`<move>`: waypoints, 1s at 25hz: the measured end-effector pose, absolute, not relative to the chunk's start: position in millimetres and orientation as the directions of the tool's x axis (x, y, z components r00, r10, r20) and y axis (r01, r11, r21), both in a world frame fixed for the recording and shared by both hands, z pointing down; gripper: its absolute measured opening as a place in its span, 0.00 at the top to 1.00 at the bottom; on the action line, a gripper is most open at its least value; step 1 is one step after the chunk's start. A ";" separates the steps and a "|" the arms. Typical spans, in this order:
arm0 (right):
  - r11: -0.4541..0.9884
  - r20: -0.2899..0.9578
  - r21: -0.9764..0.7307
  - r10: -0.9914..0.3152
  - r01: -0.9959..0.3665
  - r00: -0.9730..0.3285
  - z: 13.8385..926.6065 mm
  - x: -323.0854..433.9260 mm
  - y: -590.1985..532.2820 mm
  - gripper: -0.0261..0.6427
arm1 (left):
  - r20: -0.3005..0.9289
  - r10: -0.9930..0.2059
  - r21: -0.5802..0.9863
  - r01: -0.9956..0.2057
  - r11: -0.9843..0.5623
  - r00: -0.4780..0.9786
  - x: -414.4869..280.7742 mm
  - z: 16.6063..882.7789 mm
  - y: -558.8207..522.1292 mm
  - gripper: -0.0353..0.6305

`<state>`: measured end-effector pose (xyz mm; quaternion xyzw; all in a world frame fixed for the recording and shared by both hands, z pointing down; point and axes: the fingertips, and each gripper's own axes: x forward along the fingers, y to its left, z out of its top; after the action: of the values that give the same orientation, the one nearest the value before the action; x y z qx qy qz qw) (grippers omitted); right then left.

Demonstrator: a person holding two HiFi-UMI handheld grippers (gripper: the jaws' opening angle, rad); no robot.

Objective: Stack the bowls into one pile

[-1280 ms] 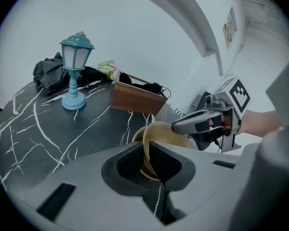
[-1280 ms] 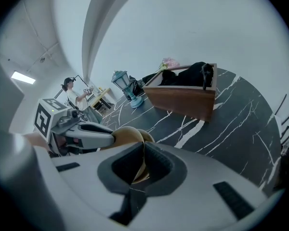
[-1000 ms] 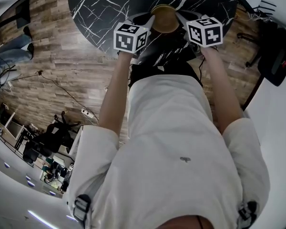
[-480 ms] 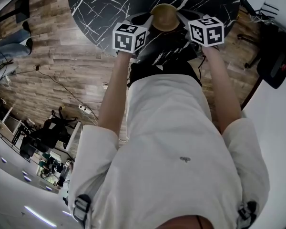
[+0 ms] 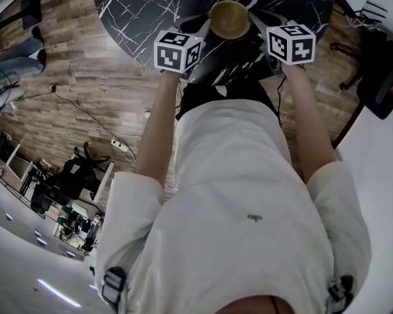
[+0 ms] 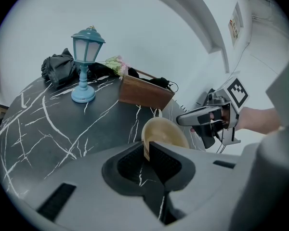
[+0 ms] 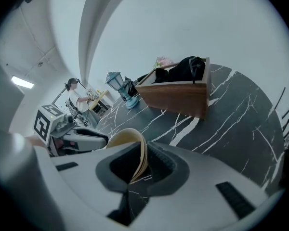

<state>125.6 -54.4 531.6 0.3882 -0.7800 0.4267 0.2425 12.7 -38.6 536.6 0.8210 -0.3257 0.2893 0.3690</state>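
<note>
Bowl (image 5: 229, 18) position: just inside the near edge of the round black marble table (image 5: 144, 12), directly ahead of the person and between the 2 grippers. The left gripper (image 6: 147, 150) has its jaws clamped on the bowl's left rim, and the right gripper (image 7: 140, 165) has its jaws closed on the opposite rim, so the bowl is held from 2 sides at once. In the right gripper view the pinched rim shows several thin edges lying close together, which suggests nested bowls rather than 1 wall; the exact count cannot be read. No view shows whether the base touches the table. No loose bowl appears elsewhere on the tabletop; toward the far edge stand only a blue lantern (image 6: 85, 64), a wooden box (image 6: 145, 93) and a dark bundle of cloth (image 6: 59, 67). Step in hand, as judged: the pile is largely formed and is being carried or seated with a 2-sided hold. The next move calls for keeping the rim level, settling the base flat and well inside the near edge, then opening both pairs of jaws evenly so neither side tips the pile. Arm pose: the left forearm (image 5: 158, 129) and the right forearm (image 5: 308, 123) both reach forward, nearly parallel, elbows close to the torso, and the 2 grippers angle inward toward the bowl.
</note>
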 end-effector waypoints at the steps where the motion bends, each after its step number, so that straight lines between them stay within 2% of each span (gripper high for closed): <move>1: 0.330 0.705 -0.475 -0.412 -0.816 -0.577 529.1 126.3 -54.5 0.89 | 0.713 -0.325 0.419 -0.749 -0.514 0.621 11.4 535.6 -39.0 0.91; 14: 0.287 0.655 -0.406 -0.570 -0.868 -0.495 490.1 116.0 -30.6 0.94 | 0.671 -0.330 0.425 -0.709 -0.563 0.664 -12.8 522.6 -30.0 0.91; 25: 0.227 0.643 -0.369 -0.638 -0.901 -0.424 470.2 85.7 18.7 0.95 | 0.643 -0.305 0.418 -0.656 -0.629 0.702 -47.0 504.8 5.6 0.91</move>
<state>85.7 18.7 470.2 0.5049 -0.7619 0.3626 0.1818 -47.0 5.6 504.8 0.8622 -0.2786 0.2667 0.3284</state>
